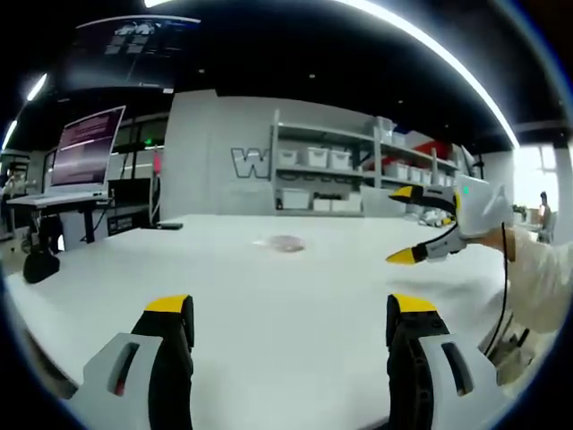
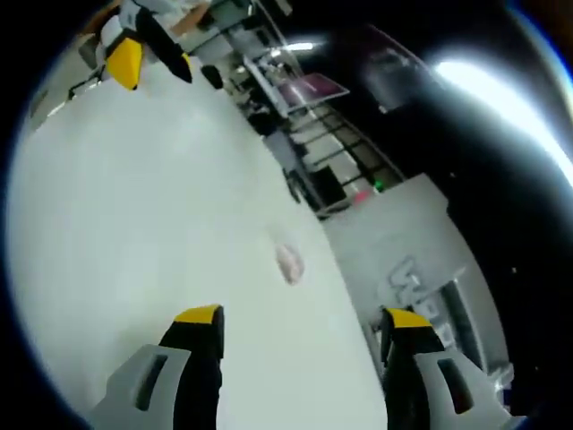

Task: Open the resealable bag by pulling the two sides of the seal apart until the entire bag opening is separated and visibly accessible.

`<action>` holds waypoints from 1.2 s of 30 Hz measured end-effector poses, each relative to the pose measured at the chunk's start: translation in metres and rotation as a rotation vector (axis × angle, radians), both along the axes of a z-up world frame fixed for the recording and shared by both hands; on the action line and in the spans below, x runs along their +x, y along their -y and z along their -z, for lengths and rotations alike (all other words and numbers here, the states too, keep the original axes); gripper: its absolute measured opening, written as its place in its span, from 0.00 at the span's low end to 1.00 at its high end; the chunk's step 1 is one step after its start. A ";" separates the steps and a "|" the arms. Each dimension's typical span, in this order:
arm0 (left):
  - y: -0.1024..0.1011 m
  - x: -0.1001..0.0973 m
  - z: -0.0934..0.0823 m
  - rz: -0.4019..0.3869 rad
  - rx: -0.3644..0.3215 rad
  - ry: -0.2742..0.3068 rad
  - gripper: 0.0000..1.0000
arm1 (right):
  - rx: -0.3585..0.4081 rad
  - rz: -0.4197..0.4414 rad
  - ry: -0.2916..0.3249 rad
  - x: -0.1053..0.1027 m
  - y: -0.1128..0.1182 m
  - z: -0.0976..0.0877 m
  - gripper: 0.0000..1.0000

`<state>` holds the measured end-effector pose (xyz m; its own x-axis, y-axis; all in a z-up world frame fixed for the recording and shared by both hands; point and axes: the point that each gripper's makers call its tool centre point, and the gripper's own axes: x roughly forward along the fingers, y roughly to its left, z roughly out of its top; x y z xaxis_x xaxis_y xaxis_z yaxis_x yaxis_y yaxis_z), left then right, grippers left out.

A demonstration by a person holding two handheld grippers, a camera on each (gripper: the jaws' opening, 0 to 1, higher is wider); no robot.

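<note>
A small, clear resealable bag (image 1: 285, 243) lies flat on the white table (image 1: 224, 296), well ahead of both grippers. My left gripper (image 1: 290, 309) is open above the near part of the table, its yellow-tipped jaws wide apart and holding nothing. Coming in from the right, the right gripper (image 1: 407, 224) hovers above the table with its jaws spread. In the right gripper view the bag (image 2: 289, 262) sits just beyond my open right gripper (image 2: 302, 318), near the table's far edge. The left gripper (image 2: 134, 49) shows at the upper left, far from the bag.
A monitor on a stand (image 1: 89, 148) is off the table's left end. Shelves with white bins (image 1: 322, 170) line the grey back wall. A person's pale sleeve (image 1: 537, 278) and a cable reach in at the right. The table edge (image 2: 345, 269) runs close behind the bag.
</note>
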<state>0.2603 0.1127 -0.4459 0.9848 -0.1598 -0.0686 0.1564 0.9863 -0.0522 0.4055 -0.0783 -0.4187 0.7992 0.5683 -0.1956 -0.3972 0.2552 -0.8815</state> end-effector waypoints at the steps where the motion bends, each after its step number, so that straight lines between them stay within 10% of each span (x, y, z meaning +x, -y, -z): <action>1: 0.000 0.000 0.000 0.001 0.000 0.000 0.88 | -0.003 0.000 0.003 0.001 -0.001 0.000 0.71; 36: 0.000 -0.002 0.002 0.001 0.002 -0.004 0.88 | -0.049 -0.008 0.008 0.030 -0.034 0.012 0.68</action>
